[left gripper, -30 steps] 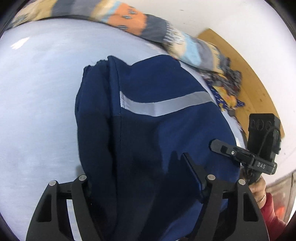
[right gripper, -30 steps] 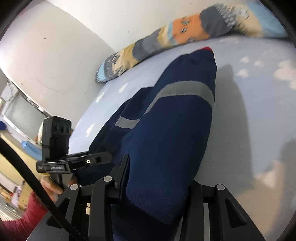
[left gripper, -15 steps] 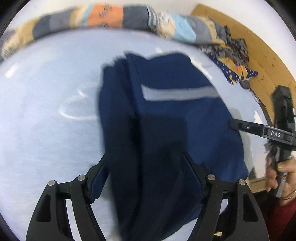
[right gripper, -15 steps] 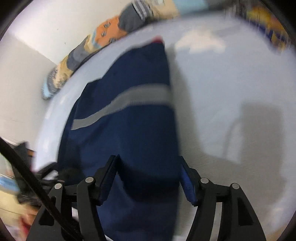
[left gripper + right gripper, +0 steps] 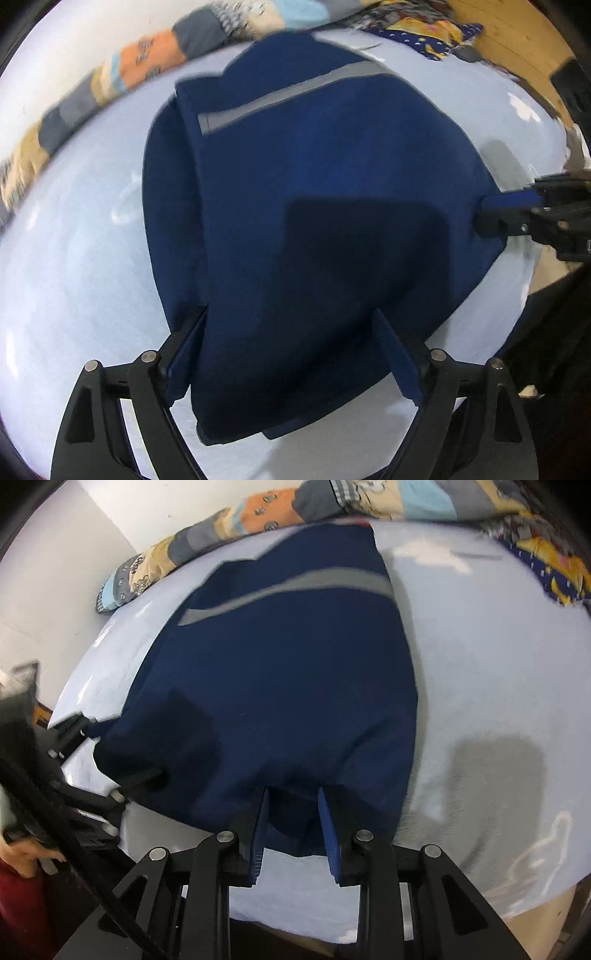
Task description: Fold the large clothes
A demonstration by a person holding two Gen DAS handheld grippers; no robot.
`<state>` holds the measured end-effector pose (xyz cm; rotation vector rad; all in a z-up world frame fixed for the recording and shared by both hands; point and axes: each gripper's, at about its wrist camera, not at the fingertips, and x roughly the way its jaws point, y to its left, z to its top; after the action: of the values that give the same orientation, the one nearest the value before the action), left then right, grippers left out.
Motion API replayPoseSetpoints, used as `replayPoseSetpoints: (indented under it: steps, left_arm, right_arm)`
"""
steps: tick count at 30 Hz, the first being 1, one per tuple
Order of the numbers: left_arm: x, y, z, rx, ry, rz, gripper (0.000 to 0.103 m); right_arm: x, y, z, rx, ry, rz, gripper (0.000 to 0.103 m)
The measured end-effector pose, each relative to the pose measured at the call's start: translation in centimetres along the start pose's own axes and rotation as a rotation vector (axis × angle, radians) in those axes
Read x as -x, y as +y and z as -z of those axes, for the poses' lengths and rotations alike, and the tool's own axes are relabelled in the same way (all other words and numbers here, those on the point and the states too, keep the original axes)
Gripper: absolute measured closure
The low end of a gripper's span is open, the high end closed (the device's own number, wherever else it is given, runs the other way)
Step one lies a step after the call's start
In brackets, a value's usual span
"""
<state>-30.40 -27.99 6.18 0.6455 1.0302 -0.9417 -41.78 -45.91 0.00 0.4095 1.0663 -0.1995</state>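
A navy garment point(image 5: 332, 184) with a grey stripe lies folded on the pale blue bed sheet point(image 5: 74, 258). My left gripper point(image 5: 291, 354) straddles its near edge; the jaws are opening and stand wide, and the pads do not pinch the cloth. In the right wrist view the same garment point(image 5: 288, 664) fills the middle. My right gripper point(image 5: 293, 830) is closing on the near hem, and cloth fills the narrow gap between its pads. Each gripper shows in the other view: the right gripper point(image 5: 495, 214) at the garment's right edge, the left gripper point(image 5: 107, 753) at its left corner.
A patchwork blanket point(image 5: 147, 62) is rolled along the far edge of the bed by the white wall. A heap of colourful clothes point(image 5: 436, 29) lies at the far right, next to a wooden board point(image 5: 517, 33). A person's hand point(image 5: 26, 856) shows at the lower left.
The garment, earlier bunched up in both grippers, now lies flatter on the sheet. My left jaws have widened. My right jaws opened and then narrowed on the hem.
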Motion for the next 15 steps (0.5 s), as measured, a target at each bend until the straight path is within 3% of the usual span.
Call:
replayPoseSetpoints:
  steps: [2,4,6,9,13,15]
  left_arm:
    - [0.9,0.7,-0.5,0.008,-0.015,0.026,0.017]
    - [3.4,1.4,-1.4,0.013,-0.118,0.032,0.017]
    - [5.2,2.8,-3.3,0.057,-0.218,0.04,0.017]
    - [5.3,5.0,-7.3,0.173,-0.309,-0.033,0.015]
    - [2.3,7.5,-11.0,0.299,-0.325,-0.111,0.014]
    - [-1.0,8.8,-12.1,0.362,-0.267,-0.102,0.014]
  right_arm:
    - [0.4,0.0,-0.5,0.002,0.013,-0.002,0.072]
    - [2.0,-0.1,-1.5,-0.034,-0.051,-0.064,0.07]
    - [3.7,0.4,-3.4,-0.016,-0.124,-0.05,0.07]
    - [4.5,1.1,-7.7,0.013,-0.216,0.002,0.064]
    - [2.4,0.6,-14.9,-0.008,-0.277,0.078,0.064]
    - [0.8,0.1,-17.2,-0.016,-0.296,0.1,0.063]
